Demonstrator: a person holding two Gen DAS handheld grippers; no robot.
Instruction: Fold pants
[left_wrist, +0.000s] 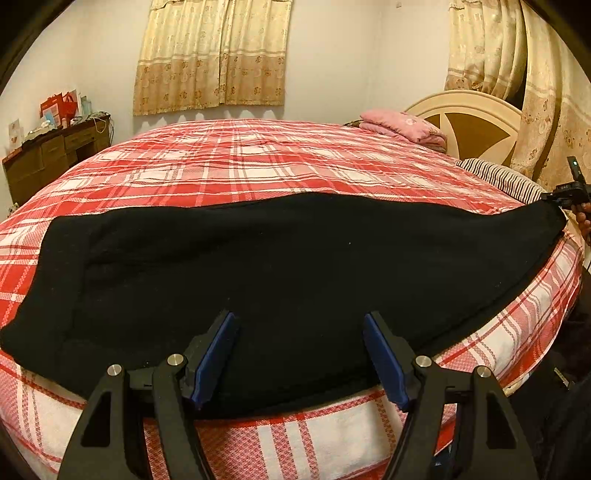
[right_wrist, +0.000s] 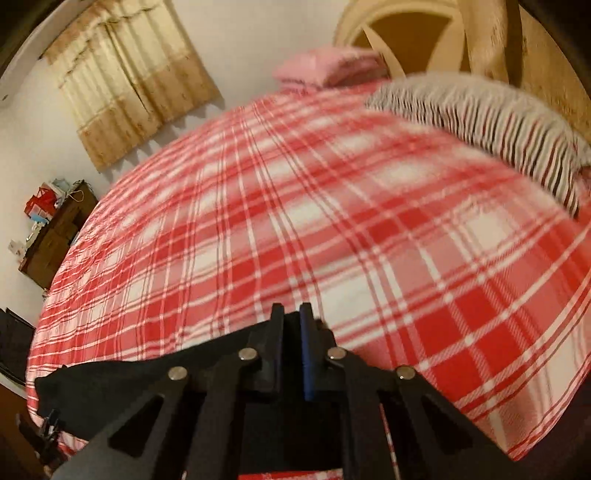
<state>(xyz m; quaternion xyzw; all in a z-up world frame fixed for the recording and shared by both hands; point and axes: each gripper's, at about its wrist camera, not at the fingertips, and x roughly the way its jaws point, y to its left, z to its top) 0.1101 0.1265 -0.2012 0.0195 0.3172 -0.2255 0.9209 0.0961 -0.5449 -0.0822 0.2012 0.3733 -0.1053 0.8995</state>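
While the black pants (left_wrist: 280, 280) lie stretched along the near edge of the bed (left_wrist: 258, 162), the step in hand seems to be taking one end of them to begin a fold. I use the striped pillow (left_wrist: 502, 177) as the landmark. The pants start just in front of this pillow and run away from it along the bed edge, flat, with few wrinkles.

The right gripper (right_wrist: 291, 314) is at the pants' end nearest the striped pillow. Its jaws are almost together, and black cloth sits under and around them, so I judge it pinches that end; how many layers it holds, the pictures do not tell. The left gripper (left_wrist: 301, 325) hovers over the middle of the pants, far from the pillow, with jaws wide and nothing between the pads.

To do this step well, the right gripper should first pull gently to check that it has all layers of the end. Then it should carry the end away from the pillow, low over the cloth. The left gripper can press the middle so the pants do not slide.
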